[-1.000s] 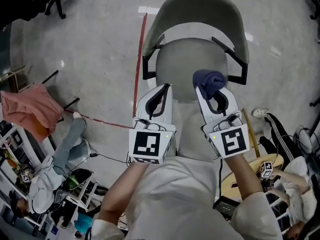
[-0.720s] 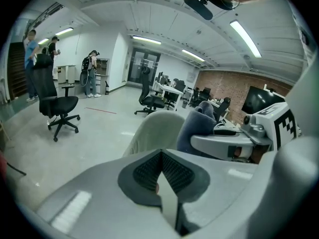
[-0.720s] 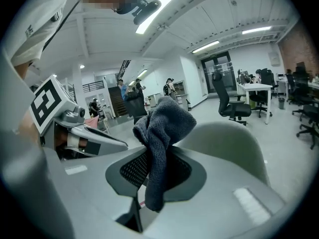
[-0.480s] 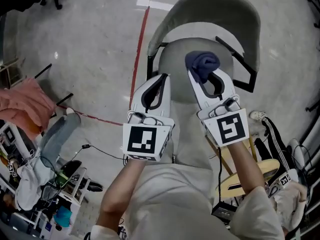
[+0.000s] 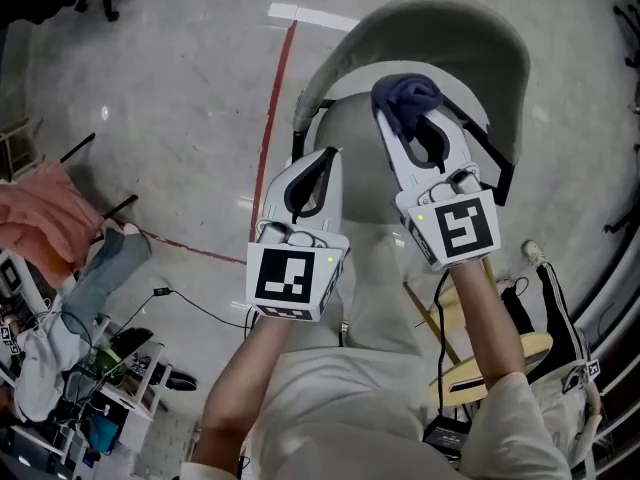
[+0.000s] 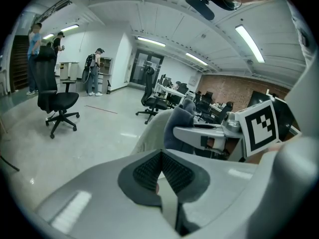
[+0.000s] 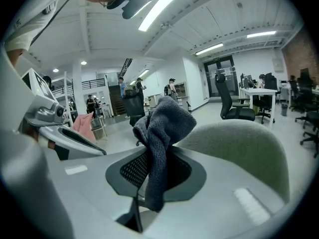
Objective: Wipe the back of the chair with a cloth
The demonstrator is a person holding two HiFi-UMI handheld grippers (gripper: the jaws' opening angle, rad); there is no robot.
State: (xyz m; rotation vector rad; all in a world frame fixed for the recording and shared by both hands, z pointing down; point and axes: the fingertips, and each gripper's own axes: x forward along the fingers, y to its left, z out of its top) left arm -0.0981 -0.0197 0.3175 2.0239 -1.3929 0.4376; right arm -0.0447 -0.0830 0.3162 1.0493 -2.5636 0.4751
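Nearer the chair back [image 5: 480, 28] above the grey floor [image 5: 150, 88], right gripper [image 5: 410, 118] clamps the cloth [image 5: 405, 95]; left gripper [image 5: 318, 160] closed.

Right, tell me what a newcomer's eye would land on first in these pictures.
First comes the dark blue cloth, bunched and pinched in the right tongs, raised close in front of the grey chair back at the top of the head view. Next come the left tongs just beside them, shut on nothing and hanging lower over the seat.
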